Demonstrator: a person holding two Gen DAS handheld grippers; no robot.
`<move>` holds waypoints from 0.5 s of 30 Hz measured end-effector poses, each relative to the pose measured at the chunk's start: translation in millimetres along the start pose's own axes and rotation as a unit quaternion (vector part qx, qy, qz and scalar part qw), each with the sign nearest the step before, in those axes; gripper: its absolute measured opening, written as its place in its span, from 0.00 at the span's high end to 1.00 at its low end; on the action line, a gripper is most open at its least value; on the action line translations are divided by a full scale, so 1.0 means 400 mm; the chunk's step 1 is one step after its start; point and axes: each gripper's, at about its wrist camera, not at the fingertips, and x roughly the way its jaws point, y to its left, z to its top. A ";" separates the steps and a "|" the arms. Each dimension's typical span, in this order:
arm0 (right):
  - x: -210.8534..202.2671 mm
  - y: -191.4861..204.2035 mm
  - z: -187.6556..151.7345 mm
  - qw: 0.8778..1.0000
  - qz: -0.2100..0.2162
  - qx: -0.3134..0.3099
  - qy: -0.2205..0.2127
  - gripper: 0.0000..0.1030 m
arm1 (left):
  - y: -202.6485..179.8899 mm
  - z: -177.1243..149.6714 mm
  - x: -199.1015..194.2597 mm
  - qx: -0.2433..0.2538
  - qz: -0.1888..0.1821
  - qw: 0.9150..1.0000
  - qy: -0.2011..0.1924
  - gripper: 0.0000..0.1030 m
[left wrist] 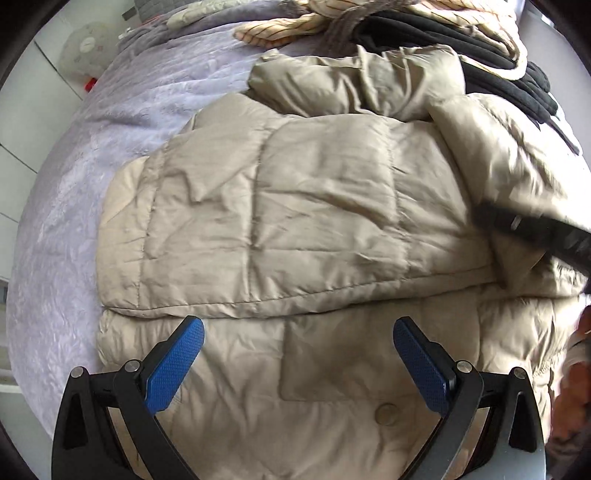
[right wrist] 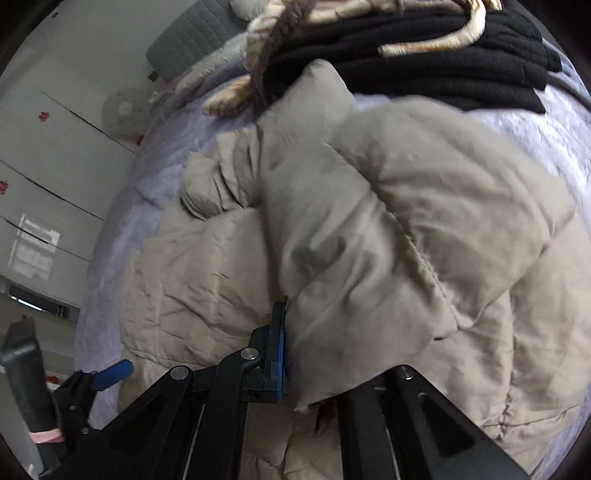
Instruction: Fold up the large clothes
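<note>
A large beige quilted puffer jacket [left wrist: 295, 206] lies on a lavender bed cover [left wrist: 110, 129], partly folded over itself. My left gripper [left wrist: 297, 336] is open and empty, hovering just above the jacket's near part. In the right wrist view my right gripper [right wrist: 295, 347] is shut on a bunched fold of the jacket [right wrist: 388, 240] and holds it lifted; its right finger is hidden under the fabric. The right gripper shows as a dark blur [left wrist: 539, 232] at the right edge of the left wrist view.
A pile of black [right wrist: 424, 62] and cream striped clothes [left wrist: 288, 26] lies at the far end of the bed. White cabinet doors [right wrist: 44, 166] and a fan [right wrist: 123, 110] stand to the left. The left gripper's body [right wrist: 74, 391] shows at the lower left.
</note>
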 end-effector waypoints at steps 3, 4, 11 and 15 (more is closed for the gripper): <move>0.009 -0.028 0.008 0.999 0.009 0.034 0.002 0.93 | 0.020 0.006 0.006 -0.001 -0.003 1.000 0.000 0.00; 0.007 -0.032 0.014 0.999 0.010 0.040 0.005 0.92 | 0.029 0.009 0.009 -0.001 -0.004 1.000 -0.001 0.00; -0.127 -0.059 -0.028 0.994 0.051 0.089 -0.035 0.37 | 0.114 0.031 0.012 -0.039 -0.076 0.996 -0.023 0.00; -0.179 -0.146 -0.020 0.977 0.083 0.179 -0.074 0.37 | 0.158 0.049 0.016 -0.047 -0.089 0.994 -0.038 0.00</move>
